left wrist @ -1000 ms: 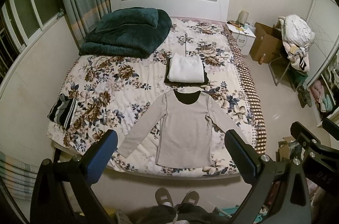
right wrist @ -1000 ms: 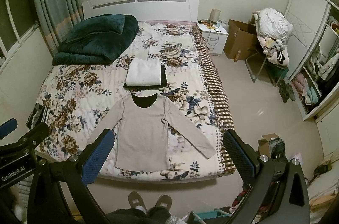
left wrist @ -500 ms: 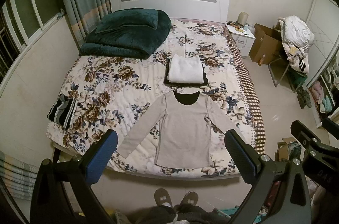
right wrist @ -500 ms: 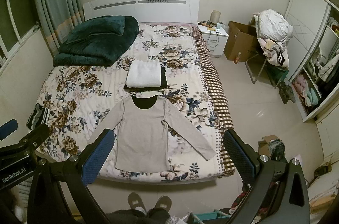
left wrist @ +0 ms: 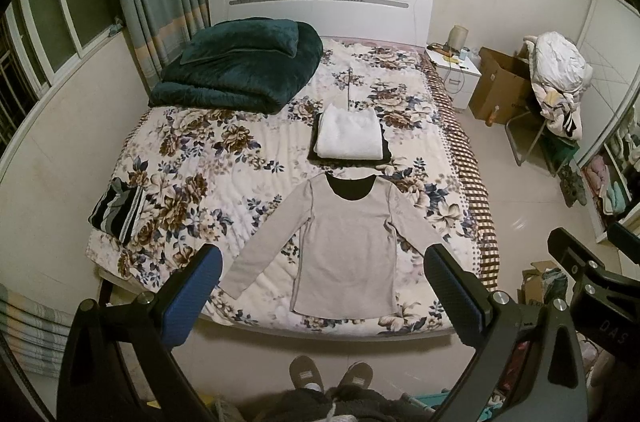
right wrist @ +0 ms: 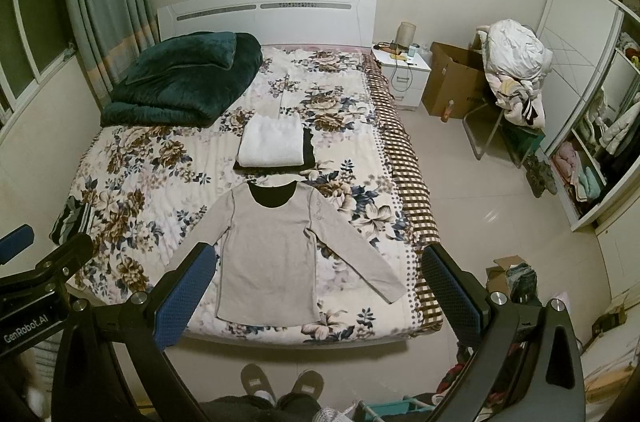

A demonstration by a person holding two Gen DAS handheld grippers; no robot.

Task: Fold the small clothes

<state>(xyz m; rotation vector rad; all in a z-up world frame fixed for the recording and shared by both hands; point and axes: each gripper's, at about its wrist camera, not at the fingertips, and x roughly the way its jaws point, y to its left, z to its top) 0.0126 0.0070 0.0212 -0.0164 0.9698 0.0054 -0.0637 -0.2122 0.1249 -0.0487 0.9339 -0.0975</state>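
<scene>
A grey long-sleeved top [left wrist: 344, 246] lies flat, sleeves spread, at the near end of the floral bed [left wrist: 208, 158]; it also shows in the right wrist view [right wrist: 272, 254]. Behind it sits a folded white garment [left wrist: 347, 136] on a folded black one, which also shows in the right wrist view [right wrist: 272, 142]. My left gripper [left wrist: 320, 294] is open and empty, held high above the foot of the bed. My right gripper [right wrist: 316, 290] is open and empty at the same height. Each gripper shows at the other view's edge.
A folded dark green blanket [left wrist: 240, 66] lies at the bed's head left. A striped cloth [left wrist: 118, 208] sits at the left edge. A nightstand [left wrist: 454, 70], cardboard box [left wrist: 500, 86] and clothes-laden chair [left wrist: 556, 82] stand right. My slippered feet [left wrist: 332, 376] stand at the bed's foot.
Both views have drifted slightly, the bed sitting a touch lower in frame. The clothes have not moved and both grippers stay open.
</scene>
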